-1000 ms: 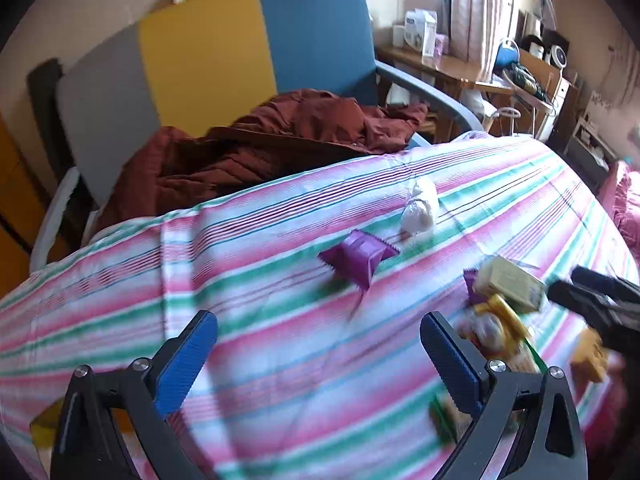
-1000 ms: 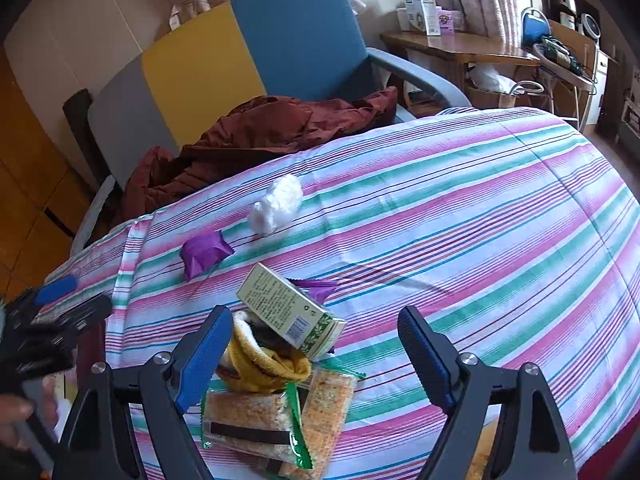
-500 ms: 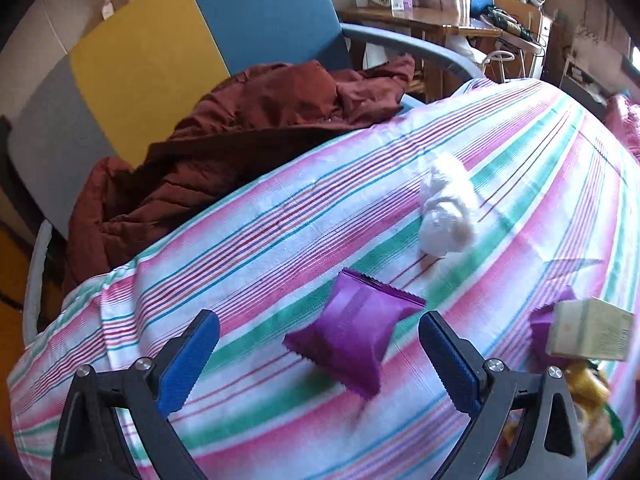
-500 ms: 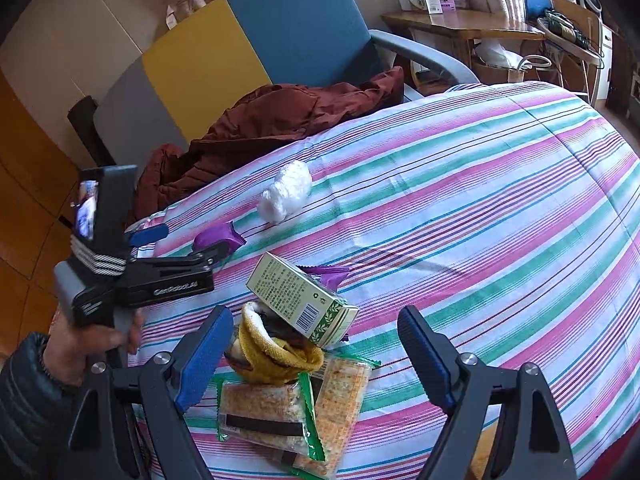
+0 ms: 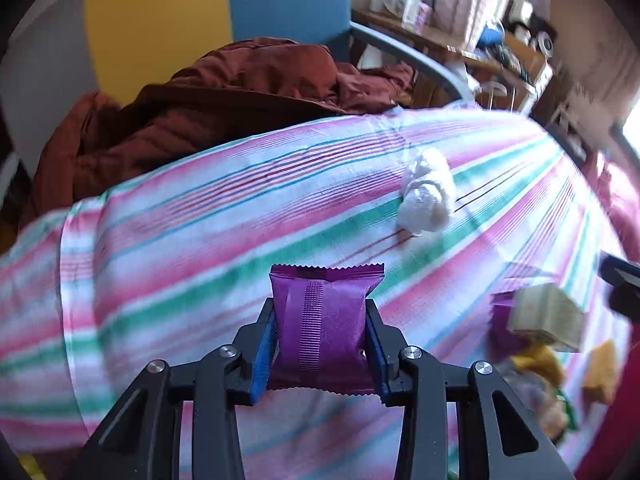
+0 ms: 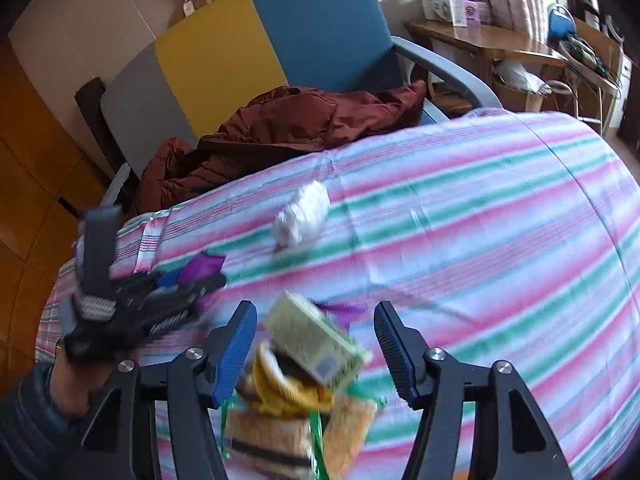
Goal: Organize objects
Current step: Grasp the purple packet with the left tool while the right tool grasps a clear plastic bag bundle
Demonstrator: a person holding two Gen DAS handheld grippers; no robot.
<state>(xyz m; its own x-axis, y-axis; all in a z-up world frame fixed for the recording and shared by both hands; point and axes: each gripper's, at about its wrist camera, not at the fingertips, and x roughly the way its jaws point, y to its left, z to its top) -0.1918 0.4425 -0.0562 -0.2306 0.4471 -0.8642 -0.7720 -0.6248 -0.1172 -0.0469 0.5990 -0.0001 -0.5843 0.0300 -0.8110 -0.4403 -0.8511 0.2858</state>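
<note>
A purple snack packet (image 5: pixel 324 328) lies on the striped bedspread (image 5: pixel 200 240). My left gripper (image 5: pixel 320 312) is closing, and its blue pads press on the packet's two sides. The right wrist view shows that left gripper (image 6: pixel 192 284) at the left with the purple packet (image 6: pixel 204 266) in its tips. My right gripper (image 6: pixel 314 312) hovers over a pile, jaws closing. A green-beige carton (image 6: pixel 316 340) sits between them, untouched. Under the carton lie a yellow item (image 6: pixel 280 388) and orange snack bags (image 6: pixel 280 440). The carton (image 5: pixel 548 312) also shows in the left wrist view.
A white crumpled wad (image 5: pixel 426 196) (image 6: pixel 302 220) rests farther up the bedspread. A second purple wrapper (image 6: pixel 344 312) peeks out behind the carton. Beyond the bed's edge a maroon jacket (image 6: pixel 280 128) lies on a grey, yellow and blue chair (image 6: pixel 312 32). A cluttered wooden desk (image 6: pixel 480 36) stands at back right.
My left gripper dropped to the purple packet and its wide jaws closed onto it. My right gripper's jaws narrowed around the carton, and the left gripper came into its view.
</note>
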